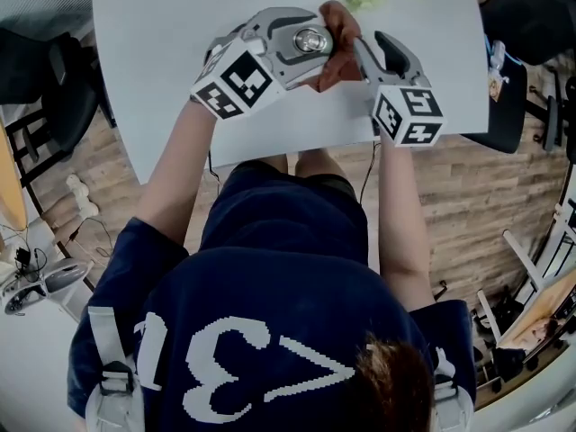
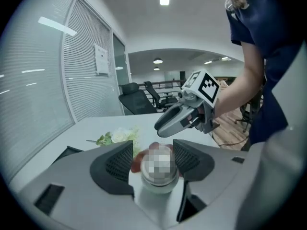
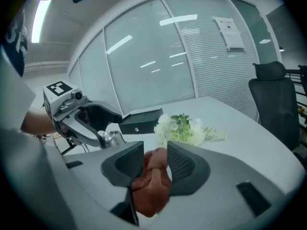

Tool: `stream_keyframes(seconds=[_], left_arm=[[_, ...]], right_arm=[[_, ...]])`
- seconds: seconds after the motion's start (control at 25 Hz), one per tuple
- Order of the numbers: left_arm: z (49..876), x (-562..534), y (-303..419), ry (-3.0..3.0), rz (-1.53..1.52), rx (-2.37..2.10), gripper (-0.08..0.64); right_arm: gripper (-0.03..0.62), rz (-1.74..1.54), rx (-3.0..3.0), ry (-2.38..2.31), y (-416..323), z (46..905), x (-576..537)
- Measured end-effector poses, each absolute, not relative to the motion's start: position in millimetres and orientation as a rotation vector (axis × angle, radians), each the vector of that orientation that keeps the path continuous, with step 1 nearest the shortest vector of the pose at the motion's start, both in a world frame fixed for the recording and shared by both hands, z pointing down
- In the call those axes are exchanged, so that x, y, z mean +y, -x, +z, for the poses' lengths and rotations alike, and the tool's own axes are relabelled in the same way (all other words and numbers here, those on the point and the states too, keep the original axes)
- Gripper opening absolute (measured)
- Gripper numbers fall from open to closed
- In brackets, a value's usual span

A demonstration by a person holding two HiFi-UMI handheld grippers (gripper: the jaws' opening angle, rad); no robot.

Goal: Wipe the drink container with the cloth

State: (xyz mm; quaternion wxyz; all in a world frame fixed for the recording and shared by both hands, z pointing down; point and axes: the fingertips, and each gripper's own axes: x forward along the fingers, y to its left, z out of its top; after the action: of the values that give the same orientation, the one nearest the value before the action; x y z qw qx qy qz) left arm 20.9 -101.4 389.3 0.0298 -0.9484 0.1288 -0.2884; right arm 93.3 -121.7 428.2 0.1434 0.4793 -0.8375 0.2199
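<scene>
Silver metal shows between the pads of your left tool [image 2: 153,150]: this is the drink container [image 2: 156,182], and it is the only one. The jaws stand about half open around it. Both pads press on its sides, so the grip is firm. In the head view the container is lifted above the grey bench [image 1: 162,79], near the far edge, and its round top faces the camera.

Your right tool [image 3: 154,150] has the rust-red cloth [image 3: 151,188] between its jaws. They are rather wide apart, but the bunched cloth fills the whole gap and touches both pads. A thick fold hangs under them. In the head view the cloth is just at the right side of the container and seems to lie against it, between the two tools.

You have two tools, and each one carries one cube with square markers. I count one cloth and one container. On the bench behind them you can see one bunch of white flowers [image 3: 184,128] and one flat black box [image 3: 141,121]. They are near each other and well apart from your tools.
</scene>
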Motion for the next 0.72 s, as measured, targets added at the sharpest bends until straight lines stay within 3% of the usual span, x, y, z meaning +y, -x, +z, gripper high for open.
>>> stream_keyframes(seconds=[0.16,0.4,0.72], left_arm=[[348,-115,-16,3.021,-0.627,0.539,0.245],[298,-131,9,3.068,-0.366,0.765,0.038],[252,-132,41,3.043,-0.038,1.102,0.015]], right_arm=[[0.072,0.512,-2.517,-1.509,-101,375,-130],[0.031,0.372,-2.637,-1.606,-100,300,-135],[0.025,0.205,-2.722,-1.671,-96,229,-131]])
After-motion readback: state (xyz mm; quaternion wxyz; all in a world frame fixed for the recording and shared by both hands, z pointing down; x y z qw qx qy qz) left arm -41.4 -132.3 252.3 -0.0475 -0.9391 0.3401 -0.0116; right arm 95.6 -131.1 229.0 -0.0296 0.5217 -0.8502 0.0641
